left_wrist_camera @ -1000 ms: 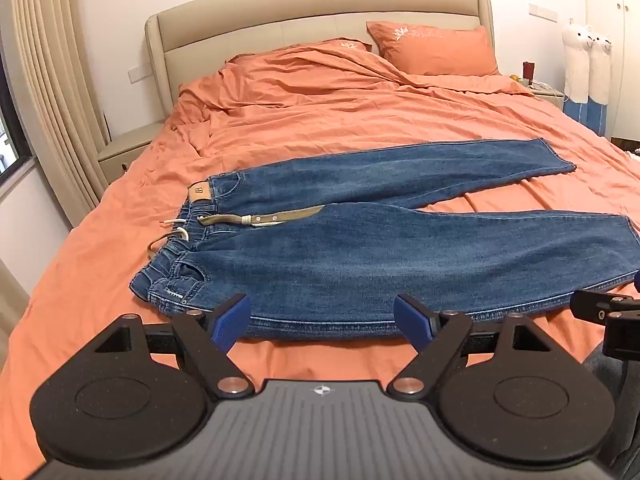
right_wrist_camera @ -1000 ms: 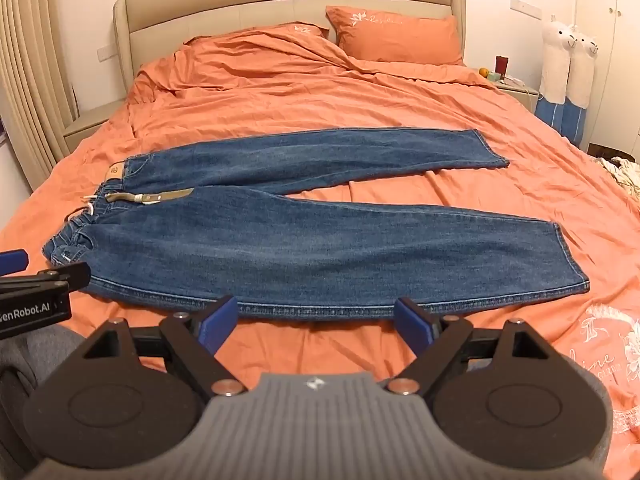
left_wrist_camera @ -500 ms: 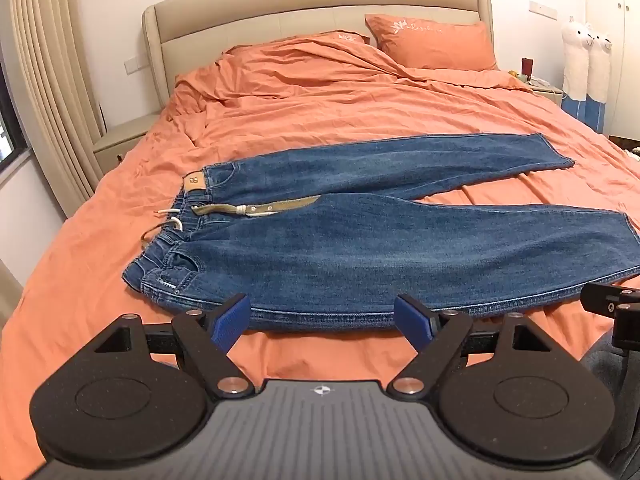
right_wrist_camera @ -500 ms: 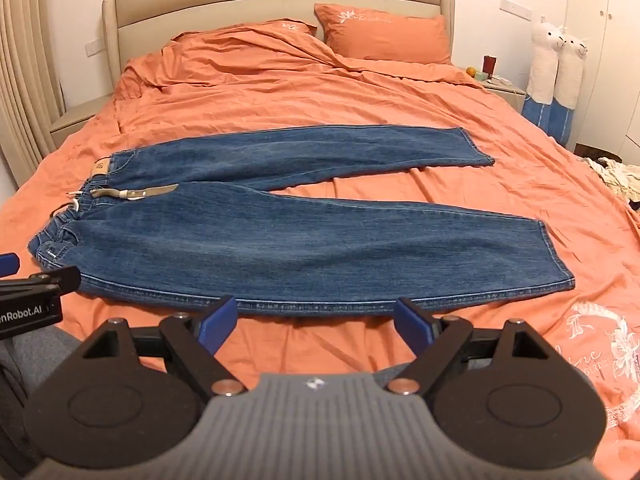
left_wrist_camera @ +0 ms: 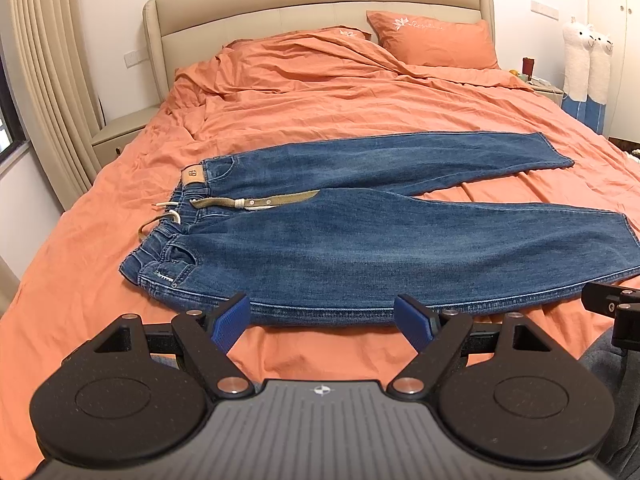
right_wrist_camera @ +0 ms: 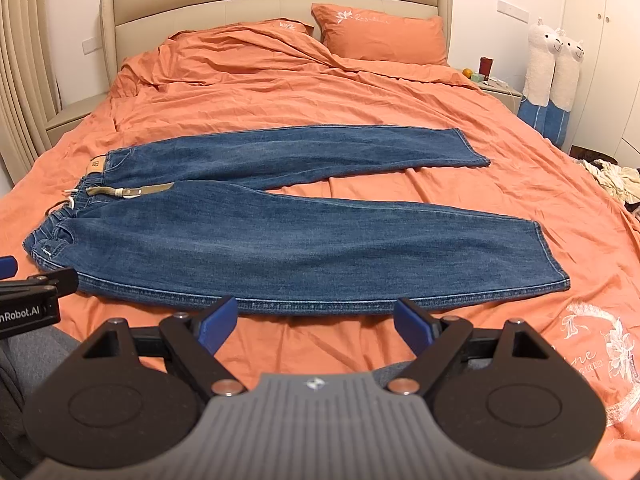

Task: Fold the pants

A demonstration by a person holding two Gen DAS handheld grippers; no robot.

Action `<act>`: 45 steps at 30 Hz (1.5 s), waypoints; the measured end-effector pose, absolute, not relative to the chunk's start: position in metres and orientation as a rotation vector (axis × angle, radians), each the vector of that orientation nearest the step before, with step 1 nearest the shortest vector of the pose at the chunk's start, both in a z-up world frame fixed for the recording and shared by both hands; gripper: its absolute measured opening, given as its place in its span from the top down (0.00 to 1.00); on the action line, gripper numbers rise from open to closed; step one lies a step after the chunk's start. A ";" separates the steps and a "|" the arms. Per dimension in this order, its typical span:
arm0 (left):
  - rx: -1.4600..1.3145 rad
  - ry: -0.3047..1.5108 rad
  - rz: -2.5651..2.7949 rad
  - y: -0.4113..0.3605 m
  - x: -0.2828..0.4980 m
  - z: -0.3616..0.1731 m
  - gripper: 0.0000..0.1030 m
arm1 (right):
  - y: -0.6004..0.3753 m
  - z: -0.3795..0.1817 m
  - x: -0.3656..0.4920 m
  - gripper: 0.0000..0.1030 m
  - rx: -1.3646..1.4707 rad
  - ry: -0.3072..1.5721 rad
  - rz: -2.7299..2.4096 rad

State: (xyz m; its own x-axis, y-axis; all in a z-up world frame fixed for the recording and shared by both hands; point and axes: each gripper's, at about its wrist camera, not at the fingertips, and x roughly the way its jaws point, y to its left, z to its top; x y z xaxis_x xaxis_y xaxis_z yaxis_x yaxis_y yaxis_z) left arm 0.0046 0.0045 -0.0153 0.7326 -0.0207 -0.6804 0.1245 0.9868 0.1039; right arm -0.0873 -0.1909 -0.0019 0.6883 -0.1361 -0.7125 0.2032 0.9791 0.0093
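Blue jeans (left_wrist_camera: 340,240) lie spread flat on the orange bed, waistband at the left, both legs running right and splayed apart; they also show in the right wrist view (right_wrist_camera: 280,240). An olive belt (left_wrist_camera: 256,203) lies across the waist. My left gripper (left_wrist_camera: 324,320) is open and empty, just short of the near leg's lower edge by the hip. My right gripper (right_wrist_camera: 316,322) is open and empty, just short of the same edge around mid-leg. The left gripper's side (right_wrist_camera: 28,292) shows at the left edge of the right wrist view.
The bed's orange duvet (left_wrist_camera: 360,108) is rumpled toward the beige headboard (left_wrist_camera: 320,4), with an orange pillow (left_wrist_camera: 432,40). Nightstands stand at both sides. Two alpaca plush toys (right_wrist_camera: 554,76) stand at the right wall. Loose clothes (right_wrist_camera: 612,176) lie on the floor at right.
Both grippers have drawn slightly back and up, so the jeans sit a little further off in view. Both stay open. The jeans have not moved.
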 end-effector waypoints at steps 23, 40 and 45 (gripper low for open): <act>0.153 0.753 -0.072 0.003 0.004 -0.016 0.08 | -0.190 0.001 -0.085 0.21 0.085 0.795 -0.193; 0.154 0.758 -0.075 0.004 0.005 -0.016 0.07 | -0.188 0.001 -0.084 0.21 0.083 0.798 -0.190; 0.153 0.758 -0.075 0.005 0.005 -0.016 0.07 | -0.188 0.001 -0.084 0.21 0.083 0.797 -0.191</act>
